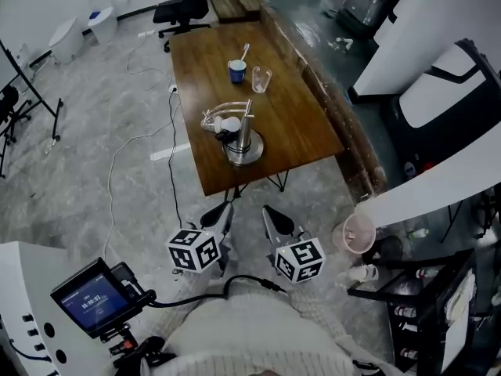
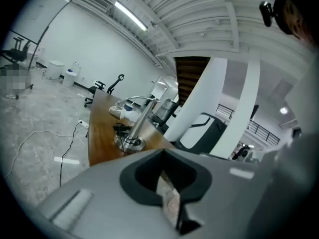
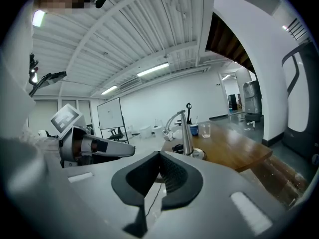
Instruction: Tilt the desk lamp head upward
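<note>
The desk lamp stands on the near end of the wooden table, with a round metal base, an upright post and a curved silver arm. Its white head hangs low toward the left. Both grippers are held off the table's near edge, above the floor and apart from the lamp. My left gripper is shut with nothing in it, and so is my right gripper. The left gripper view shows the lamp ahead beyond the shut jaws. The right gripper view shows the lamp ahead and the left gripper alongside.
A blue cup with a spoon and a clear glass stand farther back on the table. An office chair is beyond the far end. Cables run over the floor at left. A black rack and a pink cup are at right.
</note>
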`<state>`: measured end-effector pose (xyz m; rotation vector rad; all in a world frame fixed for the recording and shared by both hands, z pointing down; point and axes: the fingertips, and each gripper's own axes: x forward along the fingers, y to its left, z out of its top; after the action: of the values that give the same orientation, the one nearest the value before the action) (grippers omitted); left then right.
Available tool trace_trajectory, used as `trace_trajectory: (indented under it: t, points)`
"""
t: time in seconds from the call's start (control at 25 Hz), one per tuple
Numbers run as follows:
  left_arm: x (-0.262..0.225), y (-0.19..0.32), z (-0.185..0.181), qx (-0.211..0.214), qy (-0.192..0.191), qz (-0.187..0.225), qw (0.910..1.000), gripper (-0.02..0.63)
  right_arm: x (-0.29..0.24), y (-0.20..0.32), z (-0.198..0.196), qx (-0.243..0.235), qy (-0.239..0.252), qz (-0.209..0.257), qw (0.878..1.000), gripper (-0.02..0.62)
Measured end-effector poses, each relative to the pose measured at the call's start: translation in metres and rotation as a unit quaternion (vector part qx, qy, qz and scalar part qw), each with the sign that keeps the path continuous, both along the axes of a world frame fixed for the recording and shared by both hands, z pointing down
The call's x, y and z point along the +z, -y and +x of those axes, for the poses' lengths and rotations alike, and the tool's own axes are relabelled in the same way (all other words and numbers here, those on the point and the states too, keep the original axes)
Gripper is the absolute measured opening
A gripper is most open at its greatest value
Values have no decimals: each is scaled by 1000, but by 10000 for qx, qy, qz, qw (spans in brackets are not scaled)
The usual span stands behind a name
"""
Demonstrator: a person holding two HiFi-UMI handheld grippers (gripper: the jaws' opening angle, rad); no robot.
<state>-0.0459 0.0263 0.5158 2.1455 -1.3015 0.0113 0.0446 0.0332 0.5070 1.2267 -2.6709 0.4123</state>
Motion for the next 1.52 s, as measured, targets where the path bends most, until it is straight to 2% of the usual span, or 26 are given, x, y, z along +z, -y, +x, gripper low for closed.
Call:
trace_trajectory:
  t: [0.16,0.4,0.64,0.8,0.96,1.08,1.2,1.32,1.52]
  points:
    - [-15,61,-5,327,311,213,9988,8,1,59,-12,69,-56,-57,9999,-2]
    - [-20,134,-23,521,298,209,9980,7,2,134,-33,70,-189,-68,9998,-2]
    - [-2,197,-10,532,268,38,9982,8,25,197,-25,-160,-373,-242,9989,-2]
    - [0,202,-18,397,144,-15,9991,8,43,202,-23,-336,-697,-306,9965,-1]
    - [7,206,-24,319,-203,-192,9991,8,63,208,-32,-680,-923,-312,9929,1]
    - [10,206,-23,350,-474,-319,9978,8,73,210,-38,-905,-1086,-269,9896,66]
    - [8,204,-24,379,-671,-361,9964,8,75,213,-41,-1015,-1238,-93,9871,84]
    - [4,204,-26,426,-861,-362,9947,8,82,220,-47,-1200,-1279,-106,9844,153]
    - [6,205,-35,305,-1190,-512,9911,6,100,227,-62,-1583,-1536,-134,9753,183]
